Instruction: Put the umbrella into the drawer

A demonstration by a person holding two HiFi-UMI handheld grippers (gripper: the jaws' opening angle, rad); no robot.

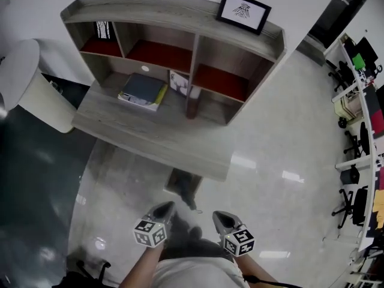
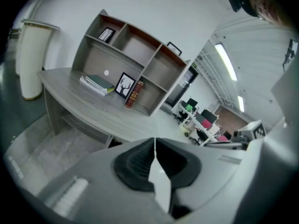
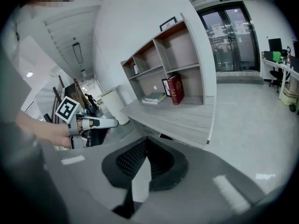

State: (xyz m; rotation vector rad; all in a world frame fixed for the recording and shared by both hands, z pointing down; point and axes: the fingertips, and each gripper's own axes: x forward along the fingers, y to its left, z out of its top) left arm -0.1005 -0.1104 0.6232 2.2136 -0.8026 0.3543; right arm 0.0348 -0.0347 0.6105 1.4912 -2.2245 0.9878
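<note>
Both tongs are shut with nothing between them: the left tongs (image 2: 155,146) have their pads meeting at the tips, and the right tongs (image 3: 146,143) look the same. From my head view they sit low and near me, side by side but apart, over the pale floor (image 1: 270,149) and short of the tabletop (image 1: 150,140). On the tabletop stands a shelf unit (image 1: 180,11). A stack of books (image 1: 143,90) lies flat under its left half, a red book (image 3: 175,89) stands upright to the right of them, and a small frame (image 2: 125,85) leans between the two. A larger frame (image 1: 243,11) stands on the unit's top at the right. Below the tabletop's near edge a dark shape juts toward me. I take it for the umbrella (image 1: 187,197) in the drawer (image 1: 180,179), though I cannot tell where one ends and the other begins. A white bin (image 1: 42,101) stands at the tabletop's left end.
</note>
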